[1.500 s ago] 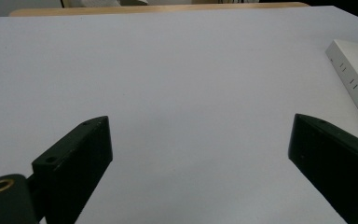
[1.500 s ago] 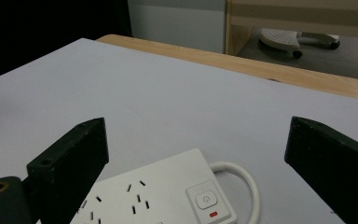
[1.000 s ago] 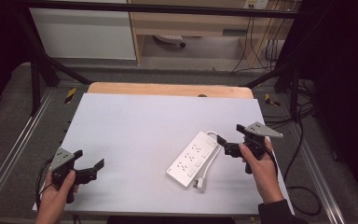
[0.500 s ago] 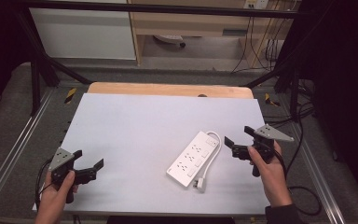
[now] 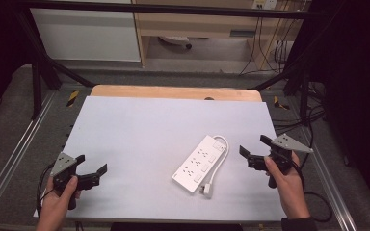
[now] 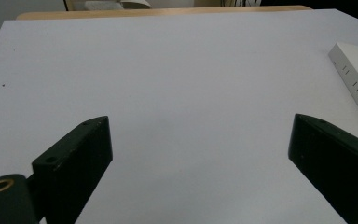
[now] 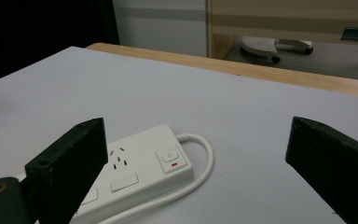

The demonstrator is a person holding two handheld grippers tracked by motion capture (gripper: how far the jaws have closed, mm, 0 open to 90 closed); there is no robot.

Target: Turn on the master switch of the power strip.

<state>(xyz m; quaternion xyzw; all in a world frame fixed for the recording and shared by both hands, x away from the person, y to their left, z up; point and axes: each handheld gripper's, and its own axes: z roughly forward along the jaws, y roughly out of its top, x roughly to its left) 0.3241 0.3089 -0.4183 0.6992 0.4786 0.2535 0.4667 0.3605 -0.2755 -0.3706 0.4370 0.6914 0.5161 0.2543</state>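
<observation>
Fingers of both grippers, left (image 5: 92, 171) and right (image 5: 254, 149), gape empty beside power strip (image 5: 198, 164).

High view overhead, gripper views low, sharing power strip (image 5: 201, 164)

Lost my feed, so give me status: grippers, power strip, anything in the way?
Left gripper open, empty, near left corner. Right gripper open, empty, right of the power strip. Strip flat on table, cord looped alongside. Nothing between.
</observation>
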